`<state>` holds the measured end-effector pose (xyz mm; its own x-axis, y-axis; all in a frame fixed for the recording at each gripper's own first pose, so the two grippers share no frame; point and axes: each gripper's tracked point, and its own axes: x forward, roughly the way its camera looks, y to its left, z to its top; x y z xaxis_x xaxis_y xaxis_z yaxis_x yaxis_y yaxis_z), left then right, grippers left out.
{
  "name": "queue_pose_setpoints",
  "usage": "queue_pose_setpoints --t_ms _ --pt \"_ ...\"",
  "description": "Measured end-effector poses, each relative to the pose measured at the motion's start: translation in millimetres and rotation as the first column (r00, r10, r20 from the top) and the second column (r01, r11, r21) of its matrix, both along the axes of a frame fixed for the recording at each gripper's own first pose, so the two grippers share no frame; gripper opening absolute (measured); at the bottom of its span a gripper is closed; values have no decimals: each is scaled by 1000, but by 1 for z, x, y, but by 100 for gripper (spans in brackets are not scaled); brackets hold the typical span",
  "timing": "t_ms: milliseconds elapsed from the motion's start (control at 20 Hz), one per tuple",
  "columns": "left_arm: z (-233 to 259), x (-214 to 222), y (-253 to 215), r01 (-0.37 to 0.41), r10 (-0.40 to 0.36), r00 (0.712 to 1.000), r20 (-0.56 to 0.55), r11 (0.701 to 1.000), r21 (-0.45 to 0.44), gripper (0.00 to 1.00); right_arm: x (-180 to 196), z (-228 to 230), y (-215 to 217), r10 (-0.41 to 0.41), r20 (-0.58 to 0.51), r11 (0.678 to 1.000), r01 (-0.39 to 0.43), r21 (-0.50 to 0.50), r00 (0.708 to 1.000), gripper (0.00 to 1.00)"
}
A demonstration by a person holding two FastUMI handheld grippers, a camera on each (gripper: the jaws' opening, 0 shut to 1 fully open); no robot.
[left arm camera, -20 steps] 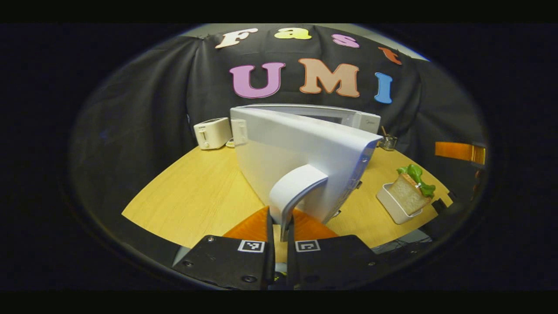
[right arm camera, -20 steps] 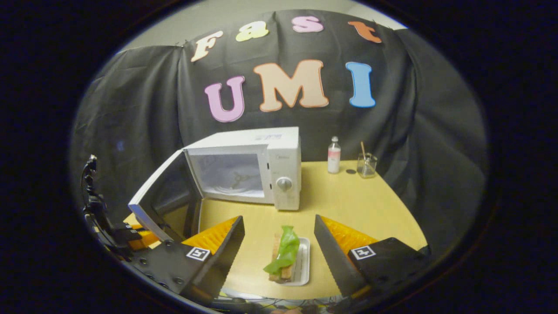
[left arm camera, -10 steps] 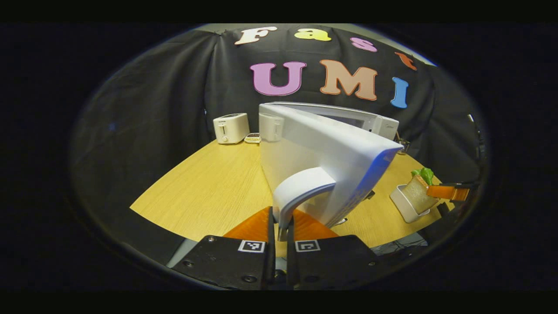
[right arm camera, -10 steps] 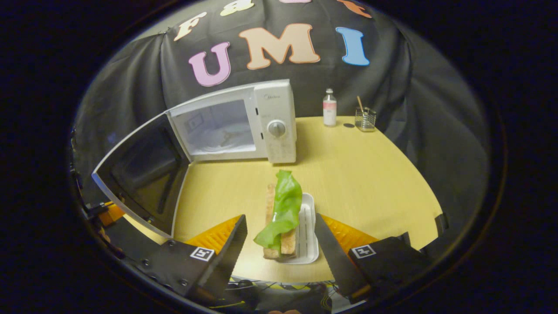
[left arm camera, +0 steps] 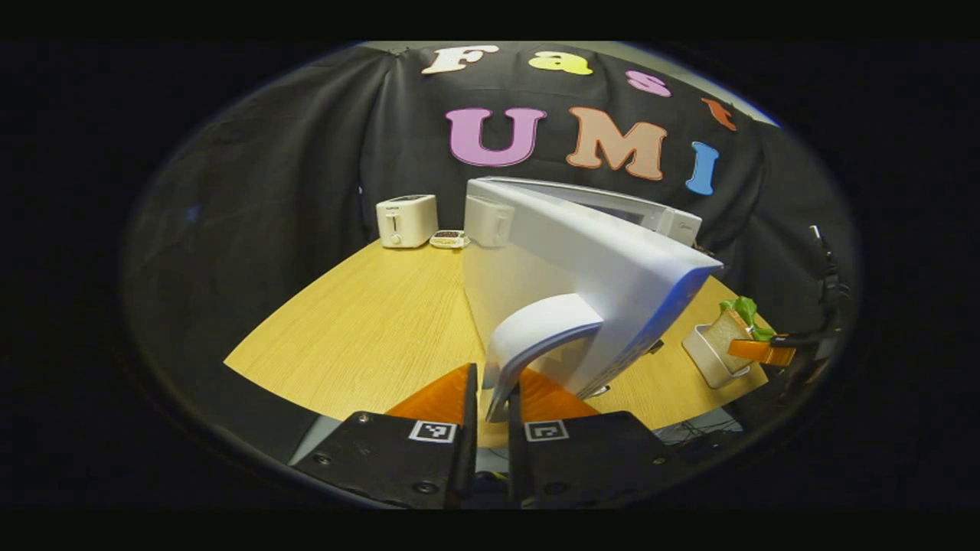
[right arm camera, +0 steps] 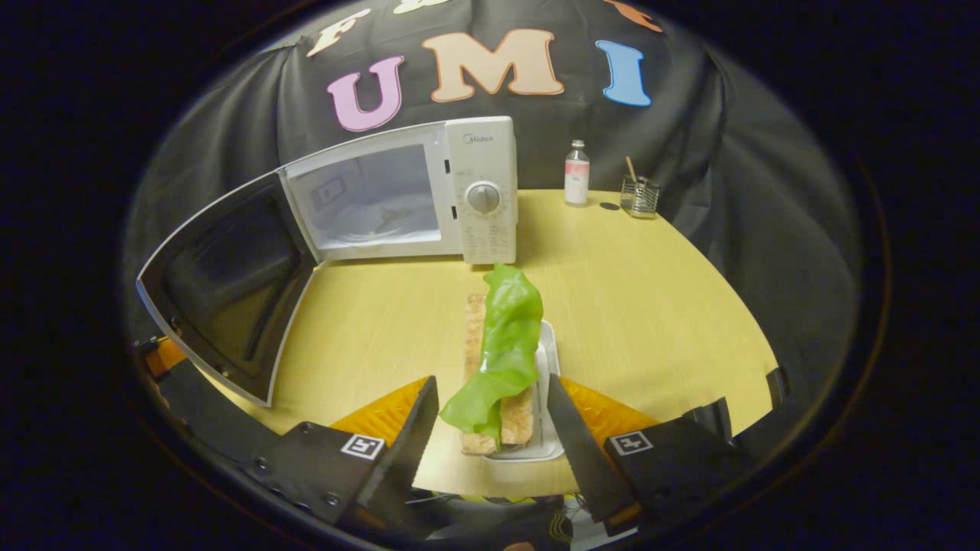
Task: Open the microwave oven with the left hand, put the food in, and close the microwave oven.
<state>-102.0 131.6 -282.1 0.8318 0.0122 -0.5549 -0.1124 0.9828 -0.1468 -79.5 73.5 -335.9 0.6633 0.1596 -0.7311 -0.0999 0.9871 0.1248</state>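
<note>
1. At the far left of the right gripper view, the microwave door (right arm camera: 218, 295) stands swung wide, its dark inner face turned toward the tabletop (right arm camera: 651, 306).
2. In the left gripper view, the left gripper (left arm camera: 490, 398) has its fingers nearly together, pinching the door handle (left arm camera: 536, 337) between them and holding the door out.
3. The microwave oven (right arm camera: 429, 191) sits at the back of the table with its cavity (right arm camera: 367, 199) exposed; the opening step looks done.
4. The sandwich (right arm camera: 498, 360), bread with a green lettuce leaf draped over it, stands on edge in a small white tray (right arm camera: 547, 398) on the table in front of the oven, well apart from the cavity.
5. The right gripper (right arm camera: 490, 417) is spread wide, one finger on each side of the sandwich and tray, not yet pressing on either.
6. The step in hand appears to be picking up the food. The next move calls for closing squarely on it without tipping it, then carrying it forward and left into the cavity.
</note>
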Motion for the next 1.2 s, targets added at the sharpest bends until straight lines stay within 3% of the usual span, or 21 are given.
queue_pose_setpoints --t_ms 50,200,300,350,400,550,600,700,750,850,900,1050,1200 --pt "0 1 1 0 0 1000 2 1000 -2 19 -2 -1 -1 -3 0 1000 3 -11 1000 84" --pt "-1 -1 -4 8 -9 999 -32 999 -34 22 -3 -7 0 1 -15 999 -2 -35 1000 64" --pt "0 1 -4 22 -23 999 -30 999 -36 23 -3 -9 0 -4 -27 999 3 -34 1000 56" --pt "-1 0 -2 24 -25 999 -30 999 -31 31 -3 -9 1 -7 -27 999 6 -38 1000 55" --pt "-3 -1 -6 53 -54 998 -31 998 -40 47 -3 -10 1 -10 -28 999 9 -39 1000 55" --pt "-10 -3 6 43 -43 998 -52 999 -2 64 -2 -10 -5 -25 -21 998 23 -64 999 56" --pt "-8 -3 7 41 -41 998 -47 999 -5 80 -3 -12 -3 -29 -32 998 27 -62 999 47" --pt "-7 -3 9 32 -33 998 -46 999 -14 85 0 -10 -6 -35 -34 997 33 -64 999 47" --pt "-7 -4 11 25 -25 998 -53 1000 -12 87 -1 -11 -4 -35 -35 997 33 -63 999 41" --pt "-10 -8 14 24 -25 997 -76 1000 -16 93 -1 -12 -4 -26 -40 997 23 -70 999 40" --pt "-7 -7 12 33 -34 997 -66 999 -21 97 -2 -12 -4 -22 -44 997 19 -72 999 34" --pt "1 -9 14 43 -43 998 -45 999 -15 97 0 -4 -8 -28 -26 995 25 -95 999 40" --pt "10 -11 15 50 -50 999 -18 999 -3 96 10 4 -5 -14 -6 995 13 -96 1000 29"
